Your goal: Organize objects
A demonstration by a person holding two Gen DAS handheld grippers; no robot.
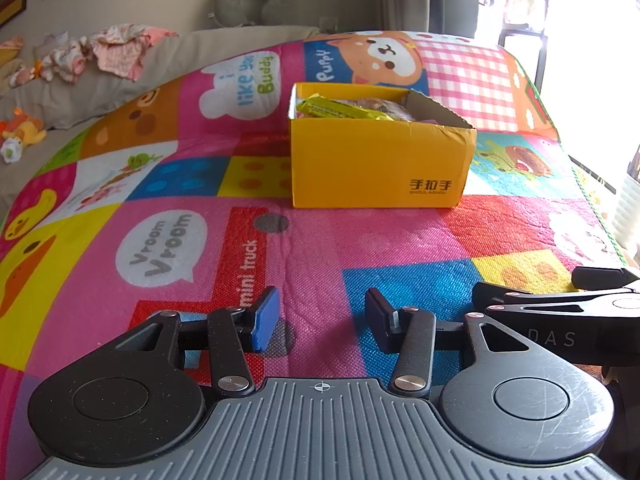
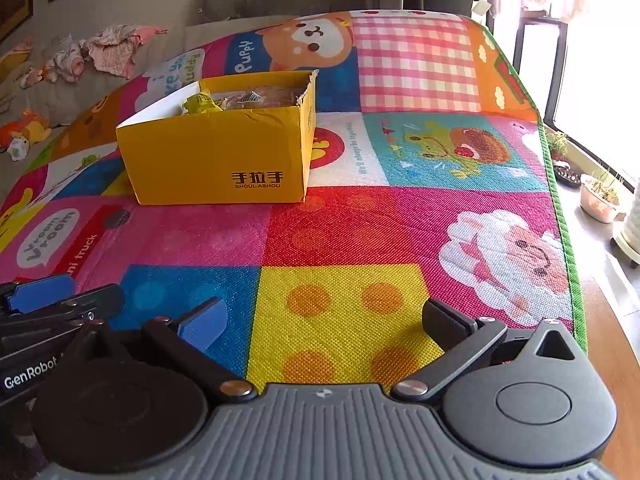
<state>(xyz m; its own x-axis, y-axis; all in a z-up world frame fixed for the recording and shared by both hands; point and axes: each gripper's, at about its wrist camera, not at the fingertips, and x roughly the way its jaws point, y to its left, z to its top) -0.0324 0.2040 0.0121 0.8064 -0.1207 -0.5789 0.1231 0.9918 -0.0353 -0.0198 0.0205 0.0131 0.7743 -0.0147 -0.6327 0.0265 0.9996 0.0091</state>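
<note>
The yellow box [image 1: 378, 160] stood on the far part of the colourful play mat [image 1: 320, 248], open at the top, with snack packets [image 1: 344, 109] already lying inside; from the right wrist view it sat to the far left [image 2: 218, 160]. No loose item showed on the mat near either tool, so the sorting looked close to finished, or the next thing lay out of view.

To do this step well, I judged that any further item should be carried over the near wall of the box and released low, so that the packets already inside were not knocked out, and the thin cardboard rim was not caught.

The left gripper [image 1: 320, 320] hovered low over the near mat, level, pointing at the box, its jaws spread and holding nothing. The right gripper [image 2: 324, 324] hung just beside it on the right, jaws spread wider and also empty, aimed past the box's right side.
</note>
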